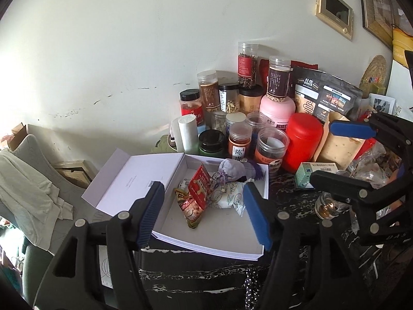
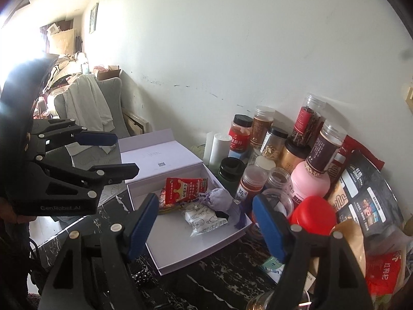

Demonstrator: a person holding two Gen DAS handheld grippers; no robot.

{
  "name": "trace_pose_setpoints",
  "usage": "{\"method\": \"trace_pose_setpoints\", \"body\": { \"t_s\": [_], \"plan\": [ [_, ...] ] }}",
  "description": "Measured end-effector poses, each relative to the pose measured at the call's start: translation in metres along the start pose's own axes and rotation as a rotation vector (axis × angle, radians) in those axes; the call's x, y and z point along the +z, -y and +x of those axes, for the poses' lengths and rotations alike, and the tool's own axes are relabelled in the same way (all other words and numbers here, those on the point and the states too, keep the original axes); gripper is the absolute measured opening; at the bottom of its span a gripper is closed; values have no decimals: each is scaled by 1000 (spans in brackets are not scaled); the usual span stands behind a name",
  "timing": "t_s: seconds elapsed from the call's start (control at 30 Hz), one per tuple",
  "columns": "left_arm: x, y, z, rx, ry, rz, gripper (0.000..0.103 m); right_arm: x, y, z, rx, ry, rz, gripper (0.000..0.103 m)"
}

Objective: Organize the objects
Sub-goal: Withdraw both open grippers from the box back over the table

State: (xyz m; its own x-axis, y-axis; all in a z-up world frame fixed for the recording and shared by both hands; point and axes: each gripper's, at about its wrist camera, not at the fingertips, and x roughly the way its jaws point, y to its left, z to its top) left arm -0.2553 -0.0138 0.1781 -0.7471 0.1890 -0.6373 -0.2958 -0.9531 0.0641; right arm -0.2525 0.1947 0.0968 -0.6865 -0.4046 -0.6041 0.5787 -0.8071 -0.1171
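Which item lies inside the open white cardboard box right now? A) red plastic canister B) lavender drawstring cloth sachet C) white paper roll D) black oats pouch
B: the lavender drawstring cloth sachet rests inside the open white cardboard box among snack packets; the other three stand outside the box, by the jars.

White box (image 2: 206,242) holds red packet (image 2: 184,190) (jars (image 2: 260,126) beside).
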Motion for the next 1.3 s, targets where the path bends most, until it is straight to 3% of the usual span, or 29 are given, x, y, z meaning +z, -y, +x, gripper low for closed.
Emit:
{"method": "trace_pose_setpoints", "body": {
  "t_s": [0.13,0.77,1.13,1.3],
  "plan": [
    [-10,8,-21,21,10,9,71,-9,-3,-17,-12,6,11,76],
    [-75,48,-82,17,0,16,84,-81,-23,-74,-58,-14,54,80],
    [-122,67,-88,4,-42,10,84,-126,-34,-88,-58,-43,82,80],
    [-148,72,-75,-16,-100,8,84,-149,-42,-84,-47,-78,85,80]
  ]
}}
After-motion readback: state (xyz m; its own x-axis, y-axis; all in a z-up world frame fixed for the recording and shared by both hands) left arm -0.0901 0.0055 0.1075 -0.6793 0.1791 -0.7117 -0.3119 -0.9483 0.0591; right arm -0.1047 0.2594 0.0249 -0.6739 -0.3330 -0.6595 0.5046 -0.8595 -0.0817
